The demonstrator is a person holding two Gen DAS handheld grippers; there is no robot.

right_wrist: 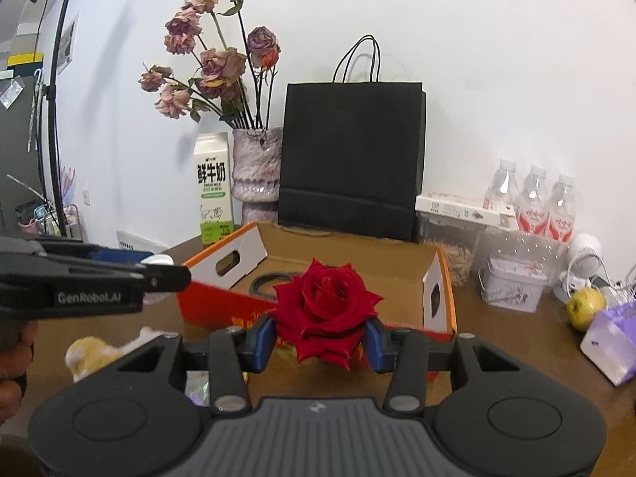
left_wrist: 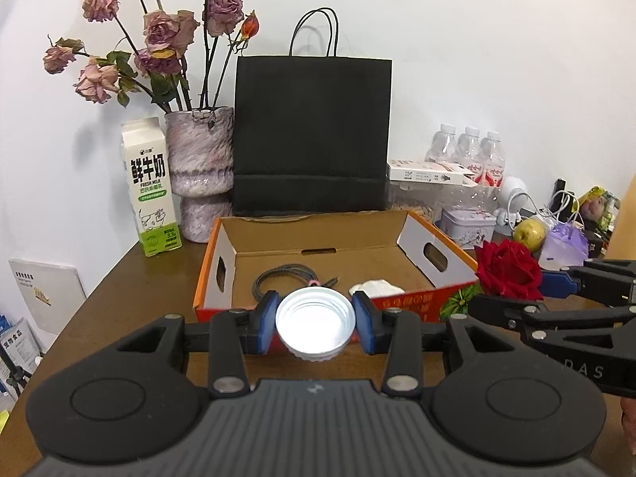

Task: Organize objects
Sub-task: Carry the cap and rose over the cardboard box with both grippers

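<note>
My left gripper is shut on a white screw lid, its hollow side facing the camera, held just in front of the near wall of an orange cardboard box. My right gripper is shut on a red rose, held at the box's near right corner. The rose also shows in the left wrist view. Inside the box lie a coiled black cable and a crumpled white tissue.
Behind the box stand a black paper bag, a vase of dried roses and a milk carton. At right are water bottles, a tin, a yellow fruit and a purple pack. A yellow-white plush lies at left.
</note>
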